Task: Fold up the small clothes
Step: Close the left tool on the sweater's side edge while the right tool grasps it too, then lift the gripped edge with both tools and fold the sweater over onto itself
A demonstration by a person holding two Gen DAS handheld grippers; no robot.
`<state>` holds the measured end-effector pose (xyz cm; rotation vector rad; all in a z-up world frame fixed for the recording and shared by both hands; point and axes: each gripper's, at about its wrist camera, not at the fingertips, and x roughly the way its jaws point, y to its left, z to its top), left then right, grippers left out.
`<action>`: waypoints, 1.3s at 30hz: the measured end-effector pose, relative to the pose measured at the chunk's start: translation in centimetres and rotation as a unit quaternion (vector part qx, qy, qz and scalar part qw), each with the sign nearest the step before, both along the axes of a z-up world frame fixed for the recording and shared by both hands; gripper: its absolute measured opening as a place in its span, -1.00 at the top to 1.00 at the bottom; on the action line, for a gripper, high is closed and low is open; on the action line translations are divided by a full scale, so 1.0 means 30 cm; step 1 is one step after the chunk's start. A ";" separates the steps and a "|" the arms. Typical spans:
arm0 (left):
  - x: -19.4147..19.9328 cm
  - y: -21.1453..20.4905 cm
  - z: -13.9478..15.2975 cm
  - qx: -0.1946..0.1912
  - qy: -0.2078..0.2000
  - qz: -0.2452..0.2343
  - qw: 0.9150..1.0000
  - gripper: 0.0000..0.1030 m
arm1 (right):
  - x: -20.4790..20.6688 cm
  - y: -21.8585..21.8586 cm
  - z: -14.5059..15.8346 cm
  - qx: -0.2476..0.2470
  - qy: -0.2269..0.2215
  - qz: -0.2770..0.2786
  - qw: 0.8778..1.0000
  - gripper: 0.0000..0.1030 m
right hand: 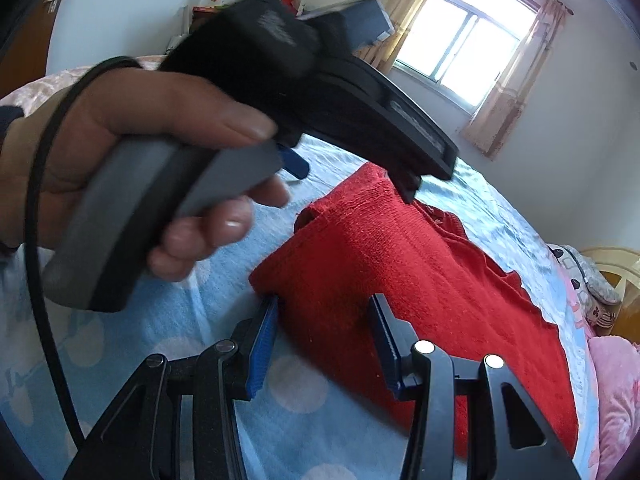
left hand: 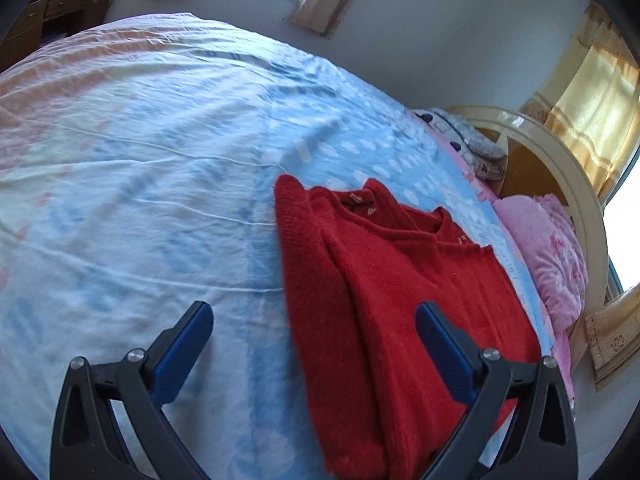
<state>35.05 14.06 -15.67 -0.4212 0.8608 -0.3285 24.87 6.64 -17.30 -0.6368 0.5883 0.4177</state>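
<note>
A red knit sweater (left hand: 392, 300) lies folded lengthwise on the blue-and-white bed sheet (left hand: 140, 160), collar toward the far side. My left gripper (left hand: 314, 316) is open and empty, hovering above the sweater's left folded edge. In the right wrist view the sweater (right hand: 420, 288) fills the middle. My right gripper (right hand: 324, 308) is open with its jaws either side of the sweater's near folded corner, holding nothing. The left gripper's body (right hand: 280, 60) and the hand holding it pass across the upper left of that view, above the sweater.
A pink quilt (left hand: 552, 256) and a patterned pillow (left hand: 472, 140) lie at the head of the bed by the cream headboard (left hand: 568, 184). Curtained windows (right hand: 472, 40) are on the walls. A wooden cabinet (left hand: 48, 16) stands beyond the bed's far corner.
</note>
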 end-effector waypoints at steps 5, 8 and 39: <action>0.024 -0.013 -0.012 0.007 0.001 -0.020 1.000 -0.55 | 0.010 0.006 -0.005 -0.007 -0.002 -0.002 1.000 0.09; 0.024 -0.018 -0.016 0.015 0.001 -0.024 1.000 -0.23 | 0.006 0.013 -0.005 -0.011 -0.006 -0.004 1.000 0.09; 0.038 0.008 0.050 -0.140 0.023 -0.023 0.990 0.60 | -0.050 -0.151 0.163 0.115 0.040 0.001 0.993 0.87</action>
